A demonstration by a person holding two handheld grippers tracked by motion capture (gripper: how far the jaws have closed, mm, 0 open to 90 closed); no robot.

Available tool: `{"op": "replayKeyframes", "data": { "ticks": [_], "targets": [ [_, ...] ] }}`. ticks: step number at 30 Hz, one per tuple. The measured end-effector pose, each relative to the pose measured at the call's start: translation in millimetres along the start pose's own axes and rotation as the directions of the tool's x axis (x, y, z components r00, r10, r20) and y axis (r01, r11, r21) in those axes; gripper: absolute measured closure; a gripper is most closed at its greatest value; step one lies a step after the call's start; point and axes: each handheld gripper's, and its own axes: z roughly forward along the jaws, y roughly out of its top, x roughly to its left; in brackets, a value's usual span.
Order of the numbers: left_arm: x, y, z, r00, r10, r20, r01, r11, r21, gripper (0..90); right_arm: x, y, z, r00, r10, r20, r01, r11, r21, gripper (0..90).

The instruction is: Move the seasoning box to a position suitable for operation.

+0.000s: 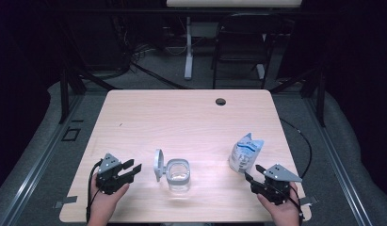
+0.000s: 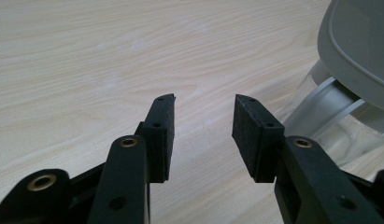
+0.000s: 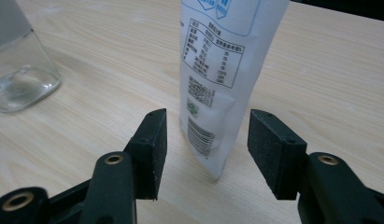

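The worktop point(image 1: 191, 113) is pale wood-grain laminate with a round cable hole point(image 1: 221, 101) near its far edge. It stands on grey floor in a dark room, with a folding chair point(image 1: 240, 47) and a white desk leg point(image 1: 188, 47) behind it.

A white pouch point(image 1: 245, 153) stands upright near the right edge, its long axis vertical. It carries blue marks, a printed table, a small green symbol and a barcode; the writing is too small to read.

The right gripper point(image 3: 206, 142) holds nothing: its jaws stand wide apart on both sides of the pouch's lower edge, without touching it.

A clear glass jar point(image 1: 178, 175) with an open grey lid point(image 1: 158, 165) stands near the front edge, at the middle. The left gripper point(image 2: 203, 126), also wide open and empty, points towards it.
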Motion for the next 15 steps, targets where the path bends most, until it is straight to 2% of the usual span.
{"op": "replayKeyframes", "data": {
  "ticks": [4, 10, 13, 15],
  "targets": [
    [0.0, -0.9, -0.6, 1.0, 0.004, 0.0, -0.004, 1.0, 0.001, 59.2, -3.9, -1.1, 8.0, 0.9991, 0.0, 0.043, 0.001, 1.0, -0.018, 42.1],
    [1.7, -4.0, -5.5, 0.9999, -0.002, -0.01, 0.002, 1.0, -0.002, 59.0, -8.9, -0.8, 18.2, 0.9992, 0.02, 0.035, -0.019, 1.0, -0.024, 38.4],
    [3.1, -6.1, -9.5, 0.9998, -0.003, -0.02, 0.003, 1.0, 0.0, 58.9, -10.4, -0.7, 24.5, 0.9993, 0.035, 0.01, -0.035, 0.999, -0.025, 37.1],
    [4.2, -7.8, -11.9, 0.9996, -0.007, -0.026, 0.007, 1.0, 0.0, 58.8, -10.3, -0.5, 28.8, 0.9994, 0.033, 0.011, -0.033, 0.999, -0.023, 36.9]
  ]
}}
